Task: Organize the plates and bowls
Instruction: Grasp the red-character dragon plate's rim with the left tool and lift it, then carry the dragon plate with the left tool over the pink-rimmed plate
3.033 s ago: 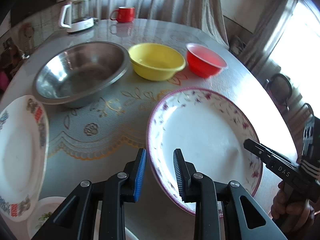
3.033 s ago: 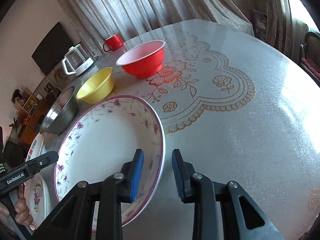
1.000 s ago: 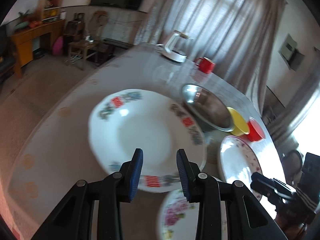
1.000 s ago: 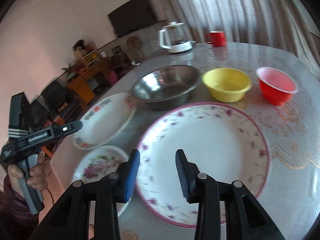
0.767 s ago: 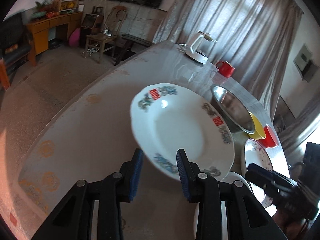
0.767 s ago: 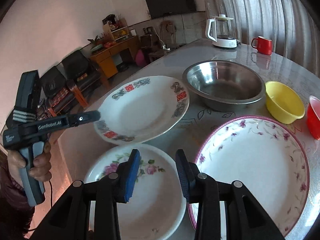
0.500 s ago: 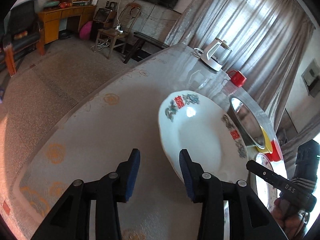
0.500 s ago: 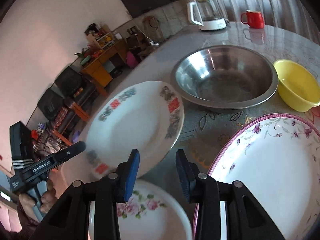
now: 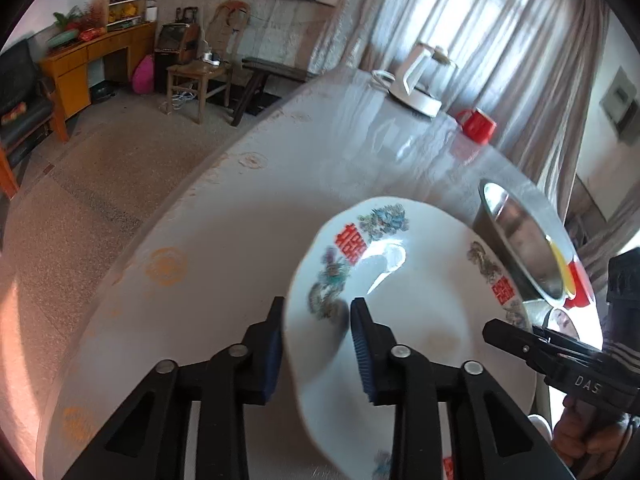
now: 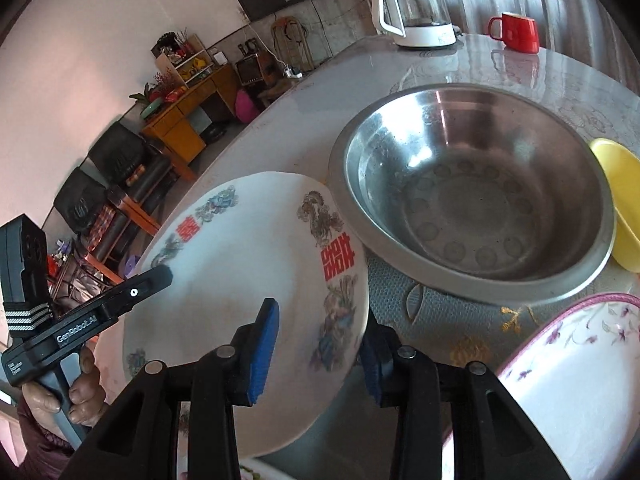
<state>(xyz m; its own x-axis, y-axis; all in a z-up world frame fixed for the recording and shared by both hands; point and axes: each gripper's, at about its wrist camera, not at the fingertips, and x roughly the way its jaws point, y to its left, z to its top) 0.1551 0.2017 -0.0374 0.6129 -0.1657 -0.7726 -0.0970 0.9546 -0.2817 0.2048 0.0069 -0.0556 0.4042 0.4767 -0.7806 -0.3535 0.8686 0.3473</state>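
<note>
the white plate [image 9: 420,320] with red characters sits between both tools: left tool [image 9: 318,344] and right tool [image 10: 316,350] straddle opposite rims, neither visibly pinching yet.

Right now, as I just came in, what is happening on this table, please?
A person holds a gripper in each hand and is sorting dishes. The left gripper and the right gripper are both at the white plate with red characters, its rim between their fingers. The left jaws have just been closing; whether they pinch yet is unclear. The steel bowl, yellow bowl and purple-flowered plate sit beside it.
</note>
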